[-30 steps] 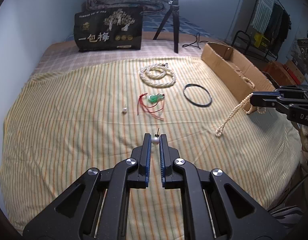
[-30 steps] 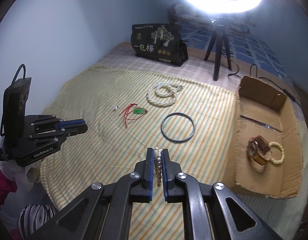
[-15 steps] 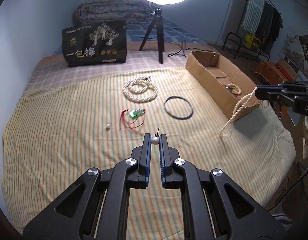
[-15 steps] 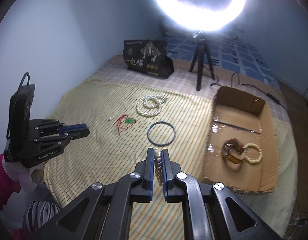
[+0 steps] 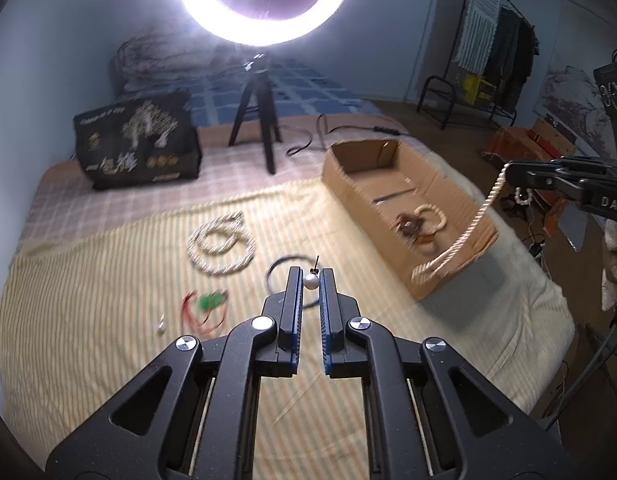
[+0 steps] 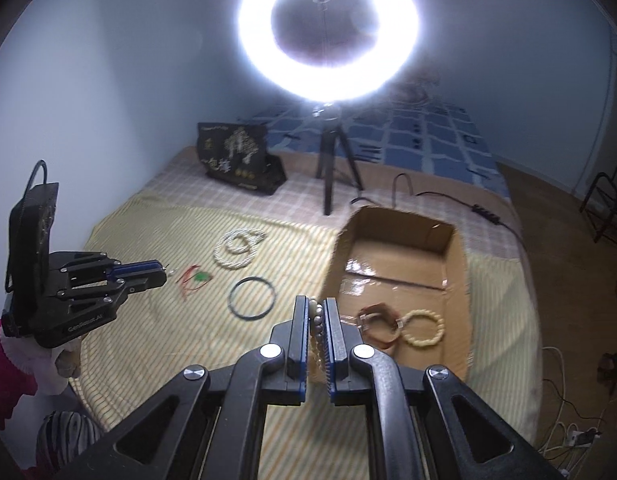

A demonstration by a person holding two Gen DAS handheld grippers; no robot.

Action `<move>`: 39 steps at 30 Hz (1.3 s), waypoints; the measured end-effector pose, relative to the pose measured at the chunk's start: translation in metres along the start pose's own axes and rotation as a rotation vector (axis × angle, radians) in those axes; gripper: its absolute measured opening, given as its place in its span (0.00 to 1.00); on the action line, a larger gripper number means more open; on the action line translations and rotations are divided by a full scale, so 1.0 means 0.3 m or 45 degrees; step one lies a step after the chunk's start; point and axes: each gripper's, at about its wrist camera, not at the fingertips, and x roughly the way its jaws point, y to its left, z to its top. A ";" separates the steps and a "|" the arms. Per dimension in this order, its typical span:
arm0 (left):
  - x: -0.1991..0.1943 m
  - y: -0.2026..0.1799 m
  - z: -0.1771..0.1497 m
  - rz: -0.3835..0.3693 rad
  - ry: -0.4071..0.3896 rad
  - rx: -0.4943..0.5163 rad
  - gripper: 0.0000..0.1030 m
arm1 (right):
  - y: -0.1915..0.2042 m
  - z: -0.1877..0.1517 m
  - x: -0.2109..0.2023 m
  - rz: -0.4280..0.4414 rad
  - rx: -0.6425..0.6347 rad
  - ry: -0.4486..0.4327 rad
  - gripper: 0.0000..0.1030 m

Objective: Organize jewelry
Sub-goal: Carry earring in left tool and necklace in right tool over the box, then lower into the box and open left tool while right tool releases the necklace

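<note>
My left gripper (image 5: 310, 280) is shut on a small pearl earring (image 5: 311, 279) and holds it high above the striped bedspread. My right gripper (image 6: 317, 312) is shut on a pearl necklace (image 6: 318, 322); in the left wrist view the necklace (image 5: 464, 236) hangs from the right gripper (image 5: 508, 172) in front of the cardboard box (image 5: 452, 284). The box (image 6: 454, 268) holds a brown watch (image 6: 378, 326) and a cream bead bracelet (image 6: 422, 328). On the bedspread lie a coiled pearl necklace (image 6: 238, 248), a black bangle (image 6: 251, 294), a green pendant on red cord (image 6: 196, 278) and a small earring (image 5: 161, 326).
A ring light on a black tripod (image 5: 254, 120) stands behind the bedspread, with its cable (image 6: 440, 196) beside the box. A black printed bag (image 5: 138, 142) stands at the back left. The bed edge drops off at the right; a clothes rack (image 5: 488, 80) stands beyond.
Both grippers have risen and tilted up, so the ring light fills the top of each view. The hanging necklace has lifted off the bedspread and moved toward the box.
</note>
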 end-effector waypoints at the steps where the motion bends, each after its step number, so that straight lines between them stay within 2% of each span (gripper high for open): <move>1: 0.006 -0.014 0.016 -0.008 -0.007 0.008 0.06 | -0.014 0.006 -0.003 -0.007 0.006 -0.007 0.04; 13: 0.096 -0.195 0.140 -0.090 -0.029 0.091 0.06 | -0.175 0.116 -0.005 -0.080 0.049 -0.070 0.04; 24: 0.212 -0.307 0.202 -0.118 -0.021 0.130 0.06 | -0.317 0.203 0.114 -0.137 0.083 -0.058 0.04; 35: 0.339 -0.351 0.229 -0.119 0.020 0.125 0.06 | -0.404 0.203 0.302 -0.080 0.198 0.010 0.04; 39: 0.369 -0.356 0.231 -0.119 0.034 0.118 0.06 | -0.409 0.196 0.338 -0.051 0.226 0.018 0.08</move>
